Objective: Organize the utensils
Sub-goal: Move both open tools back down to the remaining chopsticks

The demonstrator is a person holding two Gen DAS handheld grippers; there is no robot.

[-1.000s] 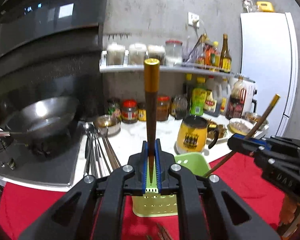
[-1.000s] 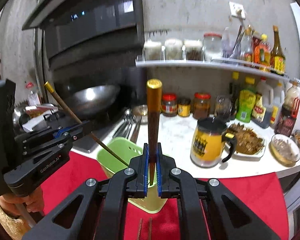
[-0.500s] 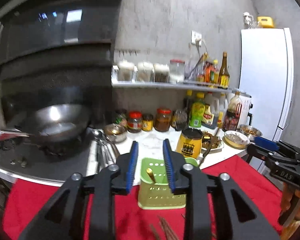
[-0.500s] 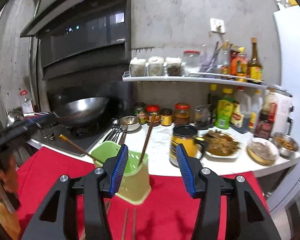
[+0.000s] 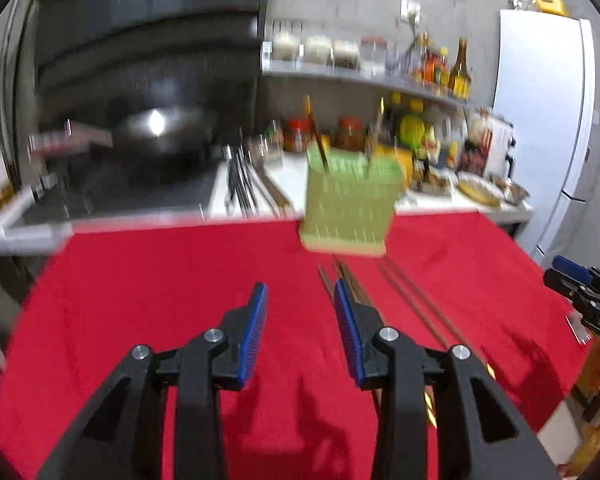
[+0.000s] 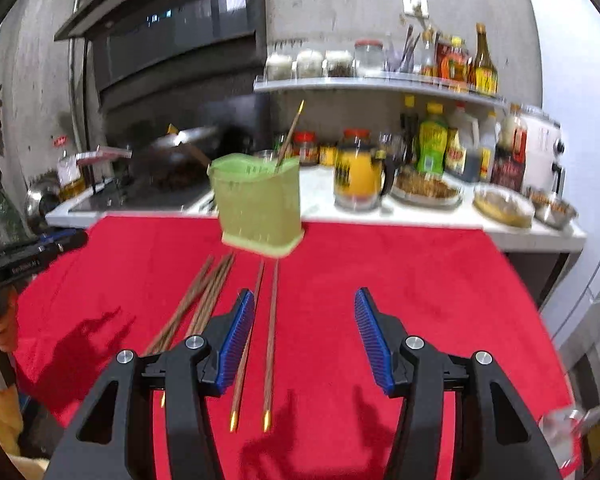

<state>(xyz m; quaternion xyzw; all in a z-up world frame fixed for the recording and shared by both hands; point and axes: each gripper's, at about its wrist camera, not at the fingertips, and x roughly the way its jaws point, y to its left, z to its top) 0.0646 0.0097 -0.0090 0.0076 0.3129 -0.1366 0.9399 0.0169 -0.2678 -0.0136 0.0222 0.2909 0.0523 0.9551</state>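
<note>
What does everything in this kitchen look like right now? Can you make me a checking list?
Surface: red cloth in front of a white counter.
Job's things: green holder stands at the cloth's far edge with chopsticks in holder sticking up; loose chopsticks lie on the cloth near it.
Clutter: yellow mug, food dishes, sauce bottles and jars on the counter; wok on the stove.
Grippers: left tongs opening, nothing between them; right tongs open, empty, over the loose chopsticks.
Cables: nothing seen.
Surroundings: wall shelf of jars, white fridge, grey wall.
</note>
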